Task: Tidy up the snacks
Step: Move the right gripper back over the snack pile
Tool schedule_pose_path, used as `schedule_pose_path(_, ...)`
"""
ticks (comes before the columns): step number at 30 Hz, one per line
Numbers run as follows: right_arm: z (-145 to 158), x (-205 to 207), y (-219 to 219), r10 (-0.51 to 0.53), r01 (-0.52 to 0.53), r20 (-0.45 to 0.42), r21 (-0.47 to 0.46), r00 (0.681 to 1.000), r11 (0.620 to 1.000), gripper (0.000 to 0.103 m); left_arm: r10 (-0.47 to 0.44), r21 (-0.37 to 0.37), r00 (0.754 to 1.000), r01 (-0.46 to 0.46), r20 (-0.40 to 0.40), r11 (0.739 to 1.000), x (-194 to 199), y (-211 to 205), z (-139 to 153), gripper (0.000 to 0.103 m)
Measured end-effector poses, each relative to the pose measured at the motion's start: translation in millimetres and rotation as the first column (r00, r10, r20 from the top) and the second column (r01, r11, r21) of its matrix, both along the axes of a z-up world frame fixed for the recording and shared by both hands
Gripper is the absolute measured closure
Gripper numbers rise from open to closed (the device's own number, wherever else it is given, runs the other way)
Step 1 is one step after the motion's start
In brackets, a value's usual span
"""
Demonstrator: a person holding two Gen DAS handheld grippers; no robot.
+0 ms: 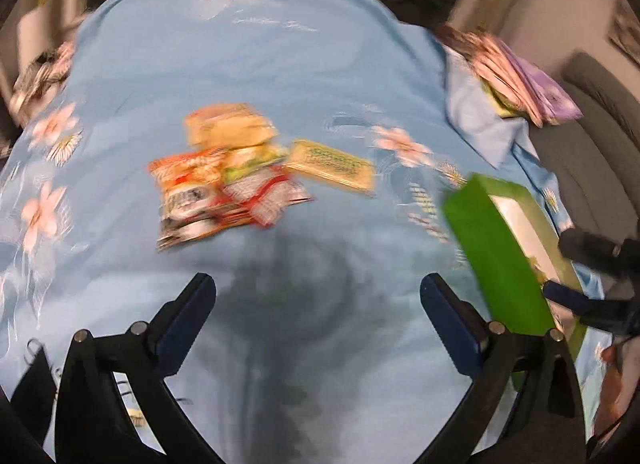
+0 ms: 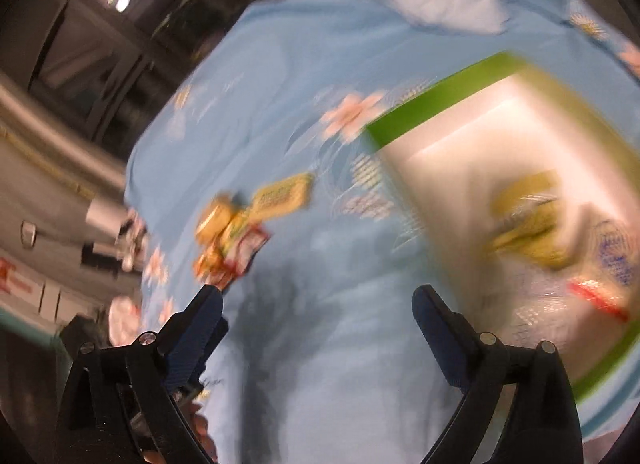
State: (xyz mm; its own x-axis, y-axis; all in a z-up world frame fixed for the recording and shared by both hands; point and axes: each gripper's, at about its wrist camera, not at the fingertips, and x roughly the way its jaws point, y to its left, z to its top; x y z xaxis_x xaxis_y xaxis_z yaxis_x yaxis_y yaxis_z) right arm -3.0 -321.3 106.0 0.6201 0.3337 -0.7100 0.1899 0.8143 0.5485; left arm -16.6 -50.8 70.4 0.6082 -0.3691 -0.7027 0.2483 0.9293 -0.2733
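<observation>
The left gripper (image 1: 318, 314) hangs with its jaws spread wide and nothing between them, only blue flowered cloth (image 1: 248, 63) and its own shadow below. The right gripper (image 2: 318, 324) is likewise splayed and empty.

From the left gripper, the loose snack packets (image 1: 224, 179) lie in a heap toward 11 o'clock: orange, red-and-white and yellow-green wrappers overlapping, with a flat yellow packet (image 1: 332, 167) just beside them at 12 o'clock. Everything is blurred, so I cannot read the labels.

At 2 o'clock stands the green box (image 1: 496, 260), tilted in view, its pale inside open upward. From the right wrist camera a yellow-green packet (image 2: 528, 219) lies inside it, with clear wrapping and a red strip beside that. The box wall rises just beside the right-hand finger (image 2: 436, 324) of the right gripper.

Farther off at 1 o'clock, a stack of pink and purple packets (image 1: 520, 75) sits at the cloth's edge beside a grey seat (image 1: 592, 135).
</observation>
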Motion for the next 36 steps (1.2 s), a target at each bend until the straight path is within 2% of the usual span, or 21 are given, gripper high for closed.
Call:
schedule_pose_path(3,-17,26,34,0.075,-0.075,-0.066,-0.012,0.995,0.997,0.007,0.087,0.009,0.996,-0.086,-0.037,0.996,4,42,-8,0.001)
schedule_pose_path(6,-36,40,64,0.151,-0.151,-0.138,0.014,0.979,0.988,0.007,0.163,-0.008,0.984,-0.165,-0.077,0.986,5,75,-15,0.001)
schedule_pose_path(8,-42,48,74,0.153,-0.155,-0.156,-0.001,0.976,0.988,0.007,0.197,-0.009,0.975,-0.199,-0.101,0.980,6,88,-21,0.001)
schedule_pose_path(9,-41,51,80,0.134,-0.143,-0.162,-0.042,0.978,0.989,0.007,0.205,-0.011,0.971,-0.208,-0.124,0.978,5,95,-25,0.001)
schedule_pose_path(11,-34,59,89,0.117,-0.138,-0.141,-0.148,0.983,0.979,0.007,0.204,-0.015,0.967,-0.209,-0.150,0.978,5,100,-30,0.001)
schedule_pose_path(13,-28,74,91,0.114,-0.137,-0.119,-0.203,0.986,0.969,0.007,0.214,-0.005,0.966,-0.217,-0.148,0.976,5,101,-31,0.001)
schedule_pose_path(16,-22,109,91,-0.008,-0.015,-0.084,-0.269,0.996,0.963,0.007,0.201,0.004,0.970,-0.202,-0.138,0.979,8,103,-32,0.001)
schedule_pose_path(18,-27,143,93,-0.084,0.033,-0.133,-0.348,0.988,0.937,0.007,0.183,-0.013,0.972,-0.187,-0.149,0.982,13,99,-32,0.001)
schedule_pose_path(21,-47,190,102,-0.026,-0.073,-0.275,-0.342,0.961,0.937,0.007,0.150,-0.009,0.977,-0.153,-0.154,0.988,19,90,-30,0.001)
schedule_pose_path(23,-61,212,110,0.052,-0.145,-0.312,-0.285,0.949,0.948,0.007,0.123,-0.028,0.982,-0.128,-0.145,0.991,21,84,-28,0.001)
schedule_pose_path(24,-66,218,113,0.038,-0.133,-0.311,-0.289,0.950,0.948,0.007,0.115,-0.034,0.982,-0.121,-0.151,0.992,23,81,-28,0.001)
schedule_pose_path(27,-69,230,122,-0.060,-0.061,-0.278,-0.408,0.959,0.911,0.007,0.099,-0.042,0.980,-0.108,-0.171,0.993,27,79,-32,0.001)
schedule_pose_path(30,-78,243,135,-0.063,-0.112,-0.302,-0.531,0.951,0.840,0.003,0.114,-0.020,0.974,-0.120,-0.194,0.993,31,82,-37,0.001)
schedule_pose_path(33,-83,246,138,-0.102,-0.092,-0.302,-0.565,0.948,0.820,0.001,0.124,-0.033,0.964,-0.136,-0.235,0.990,32,88,-43,0.001)
schedule_pose_path(36,-89,252,140,-0.122,-0.096,-0.303,-0.613,0.945,0.784,0.000,0.128,-0.045,0.964,-0.142,-0.234,0.989,29,91,-40,0.001)
